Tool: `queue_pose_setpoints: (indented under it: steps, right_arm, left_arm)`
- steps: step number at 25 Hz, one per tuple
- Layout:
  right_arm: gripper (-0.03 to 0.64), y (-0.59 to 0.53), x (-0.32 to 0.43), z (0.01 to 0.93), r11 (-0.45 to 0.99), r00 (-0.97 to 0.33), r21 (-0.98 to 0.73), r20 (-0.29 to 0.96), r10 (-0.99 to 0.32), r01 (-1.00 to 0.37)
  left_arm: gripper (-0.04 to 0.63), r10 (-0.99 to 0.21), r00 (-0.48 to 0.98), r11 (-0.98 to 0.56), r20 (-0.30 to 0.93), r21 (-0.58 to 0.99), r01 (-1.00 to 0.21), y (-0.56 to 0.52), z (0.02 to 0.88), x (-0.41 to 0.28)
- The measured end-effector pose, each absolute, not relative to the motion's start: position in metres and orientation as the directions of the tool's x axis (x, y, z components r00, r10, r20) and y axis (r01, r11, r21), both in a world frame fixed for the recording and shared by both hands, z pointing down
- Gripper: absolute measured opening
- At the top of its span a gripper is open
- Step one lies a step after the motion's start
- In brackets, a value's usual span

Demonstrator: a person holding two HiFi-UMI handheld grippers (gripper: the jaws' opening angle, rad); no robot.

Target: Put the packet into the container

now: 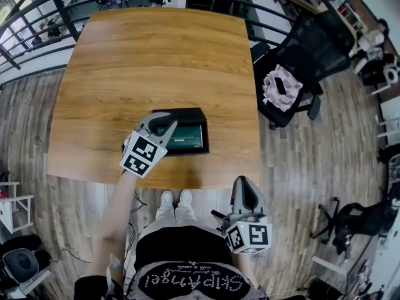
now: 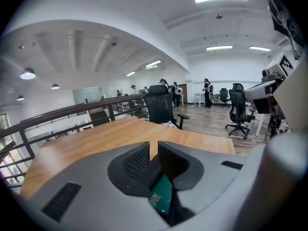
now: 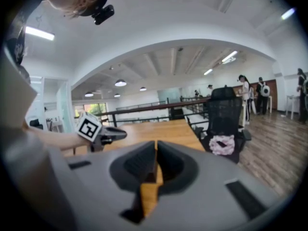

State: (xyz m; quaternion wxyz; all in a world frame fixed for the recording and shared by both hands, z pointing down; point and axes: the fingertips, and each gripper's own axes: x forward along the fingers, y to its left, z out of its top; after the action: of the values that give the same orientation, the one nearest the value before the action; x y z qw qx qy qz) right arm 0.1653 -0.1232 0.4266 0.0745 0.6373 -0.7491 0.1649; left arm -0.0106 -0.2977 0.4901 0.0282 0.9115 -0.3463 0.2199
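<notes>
A black container (image 1: 185, 113) sits near the front edge of the wooden table (image 1: 156, 55), and a dark green packet (image 1: 189, 137) lies flat inside it. My left gripper (image 1: 169, 125) hovers over the container's left side, its jaws drawn almost together with only a thin slit and nothing between them. In the left gripper view, the left gripper (image 2: 154, 150) points out across the table and the green packet (image 2: 161, 195) shows low down, beneath the jaws. My right gripper (image 1: 243, 184) hangs off the table's front right, by the person's body. In its own view, the right gripper (image 3: 156, 152) is shut and empty.
A black office chair (image 1: 300, 61) with a pink cloth (image 1: 281, 87) on its seat stands right of the table. A dark railing (image 1: 37, 17) curves behind the table's far and left sides. The person's shoes (image 1: 175, 199) are just below the table's front edge.
</notes>
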Motion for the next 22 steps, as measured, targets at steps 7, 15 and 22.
queue_pose_setpoints:
  steps: [7, 15, 22]
  right_arm:
    - [0.038, -0.114, 0.157, 0.415, 0.151, -0.187, -0.143, 0.284, -0.940, -0.978]
    - [0.037, -0.096, 0.151, 0.401, 0.171, -0.200, -0.136, 0.238, -0.950, -0.976]
    - [0.037, -0.081, 0.143, 0.388, 0.196, -0.217, -0.119, 0.200, -0.956, -0.973]
  left_arm:
    - [0.035, -0.734, 0.617, -0.666, 0.284, -0.130, -0.734, -0.296, 0.441, -0.028]
    - [0.028, -0.839, 0.533, -0.544, 0.113, -0.138, -0.828, -0.271, 0.382, -0.053]
    - [0.026, -0.902, 0.430, -0.425, -0.044, -0.090, -0.901, -0.221, 0.323, -0.090]
